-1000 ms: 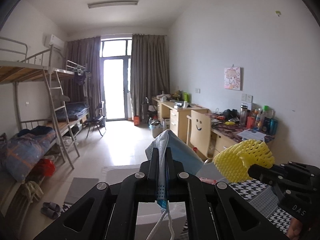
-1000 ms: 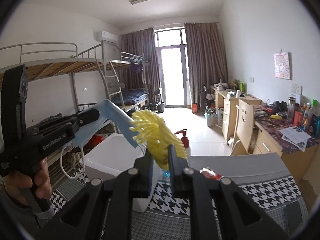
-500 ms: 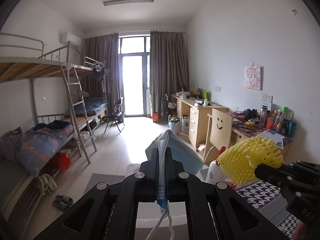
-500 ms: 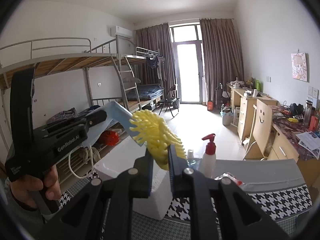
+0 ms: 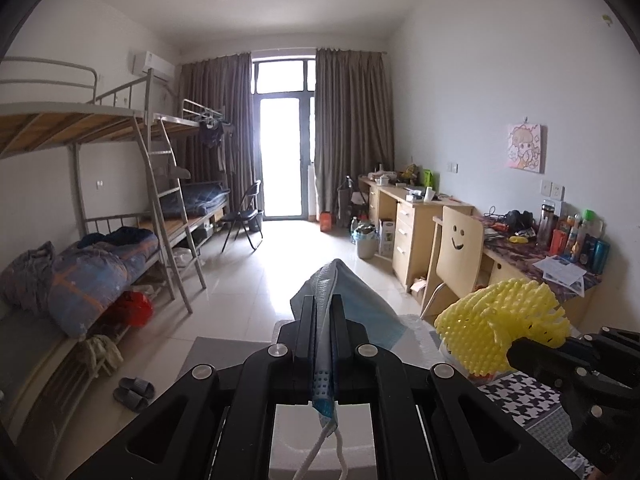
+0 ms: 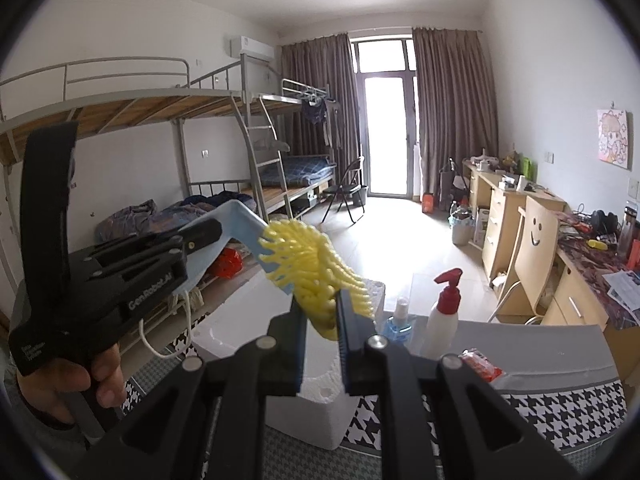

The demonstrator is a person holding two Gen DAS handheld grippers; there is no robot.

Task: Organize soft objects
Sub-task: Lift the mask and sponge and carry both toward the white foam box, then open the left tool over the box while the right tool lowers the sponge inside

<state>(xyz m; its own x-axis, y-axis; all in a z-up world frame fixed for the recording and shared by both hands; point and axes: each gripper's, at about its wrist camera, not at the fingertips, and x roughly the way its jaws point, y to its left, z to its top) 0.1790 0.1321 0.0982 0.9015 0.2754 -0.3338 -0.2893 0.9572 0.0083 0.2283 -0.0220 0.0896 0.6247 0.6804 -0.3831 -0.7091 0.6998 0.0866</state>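
A long dormitory room stretched ahead toward a bright balcony door (image 5: pixel 282 156) framed by brown curtains (image 5: pixel 352 132). Metal bunk beds (image 6: pixel 152 120) lined one wall, with bundled bedding on the lower bunks, and a row of wooden desks (image 5: pixel 416 216) ran along the other, a chair with a smiley face on its back (image 5: pixel 458 256) drawn up to them.

Nearest the cameras stood a tabletop (image 6: pixel 560 404) covered in a black-and-white houndstooth cloth. On it sat a white foam box (image 6: pixel 248 320), open at the top, and just beside the box stood a white pump bottle with a red head (image 6: pixel 444 312) and a small blue bottle (image 6: pixel 400 320).

The left gripper (image 5: pixel 323 312), held in a hand (image 6: pixel 76 380), had its fingers pressed tight on a folded blue face mask (image 5: pixel 352 300), whose white ear loops dangled below. The mask was held up in the air above the near side of the foam box.

The right gripper (image 6: pixel 320 304) had its fingers drawn narrow around a yellow foam mesh sleeve (image 6: pixel 316 268), which fanned out above them. It too hung in the air over the box, just beside the mask, the two seeming to touch at the edge.
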